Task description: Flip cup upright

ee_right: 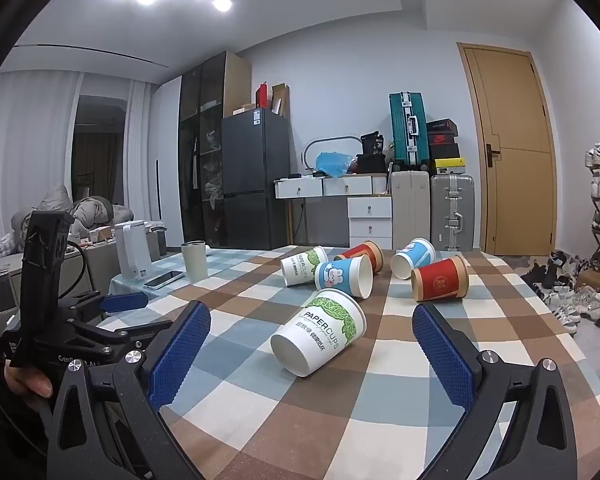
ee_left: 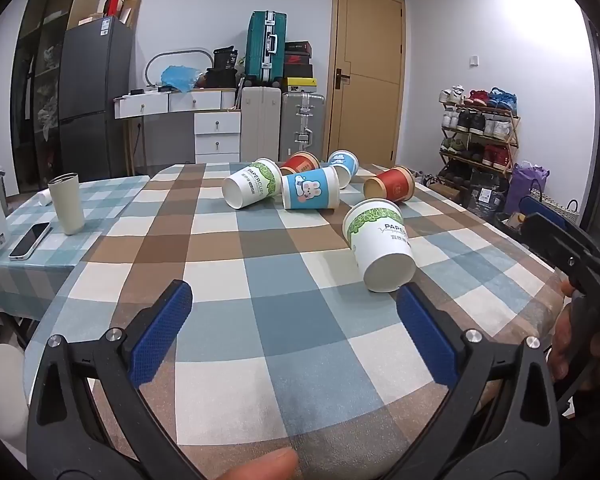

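Several paper cups lie on their sides on the checked tablecloth (ee_left: pixel 284 320). The nearest is a white and green cup (ee_left: pixel 380 254), its mouth toward me; it also shows in the right wrist view (ee_right: pixel 320 332). Behind it lie a second white and green cup (ee_left: pixel 252 188), a blue cup (ee_left: pixel 310 193), another blue cup (ee_left: pixel 344 166), a red cup (ee_left: pixel 390 190) and another red cup (ee_left: pixel 300 163). My left gripper (ee_left: pixel 292 320) is open and empty, just short of the near cup. My right gripper (ee_right: pixel 312 348) is open, its fingers either side of the near cup, short of touching.
A cream tumbler (ee_left: pixel 67 204) stands upright at the far left, with a phone (ee_left: pixel 30 240) beside it. A white appliance (ee_right: pixel 132 252) stands past them. The table's right edge (ee_left: pixel 540 264) drops to a floor with a shoe rack (ee_left: pixel 480 132). Suitcases (ee_left: pixel 300 124) stand behind the table.
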`<state>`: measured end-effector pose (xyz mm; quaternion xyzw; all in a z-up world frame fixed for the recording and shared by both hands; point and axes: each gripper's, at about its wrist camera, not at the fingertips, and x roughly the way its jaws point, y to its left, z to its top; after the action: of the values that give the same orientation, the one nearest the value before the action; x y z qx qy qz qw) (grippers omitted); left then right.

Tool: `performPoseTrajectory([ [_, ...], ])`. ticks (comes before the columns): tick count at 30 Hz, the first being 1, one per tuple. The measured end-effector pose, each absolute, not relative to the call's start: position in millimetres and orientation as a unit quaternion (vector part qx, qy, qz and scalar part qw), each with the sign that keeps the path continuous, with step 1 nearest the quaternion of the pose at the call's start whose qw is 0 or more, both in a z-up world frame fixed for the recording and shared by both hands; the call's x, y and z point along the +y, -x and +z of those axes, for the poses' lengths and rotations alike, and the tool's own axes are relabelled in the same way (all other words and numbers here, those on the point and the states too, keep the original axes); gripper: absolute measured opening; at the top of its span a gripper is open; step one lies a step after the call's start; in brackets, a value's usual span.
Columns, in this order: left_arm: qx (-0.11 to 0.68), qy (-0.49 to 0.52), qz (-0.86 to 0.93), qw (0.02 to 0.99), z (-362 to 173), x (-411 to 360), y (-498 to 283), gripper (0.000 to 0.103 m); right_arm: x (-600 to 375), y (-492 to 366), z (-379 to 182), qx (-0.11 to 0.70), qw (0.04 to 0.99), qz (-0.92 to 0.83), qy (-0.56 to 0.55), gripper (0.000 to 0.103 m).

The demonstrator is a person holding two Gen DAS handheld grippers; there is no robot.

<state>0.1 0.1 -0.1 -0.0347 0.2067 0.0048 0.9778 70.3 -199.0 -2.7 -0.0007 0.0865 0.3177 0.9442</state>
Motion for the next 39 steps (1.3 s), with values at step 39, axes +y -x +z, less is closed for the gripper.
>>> performPoseTrajectory([
  [39, 0.206, 0.026, -0.005, 0.978, -1.8, -6.3, 0.3, 0.102, -196.7, -69.3, -3.2, 0.089, 0.945, 0.314, 0.0, 0.103],
])
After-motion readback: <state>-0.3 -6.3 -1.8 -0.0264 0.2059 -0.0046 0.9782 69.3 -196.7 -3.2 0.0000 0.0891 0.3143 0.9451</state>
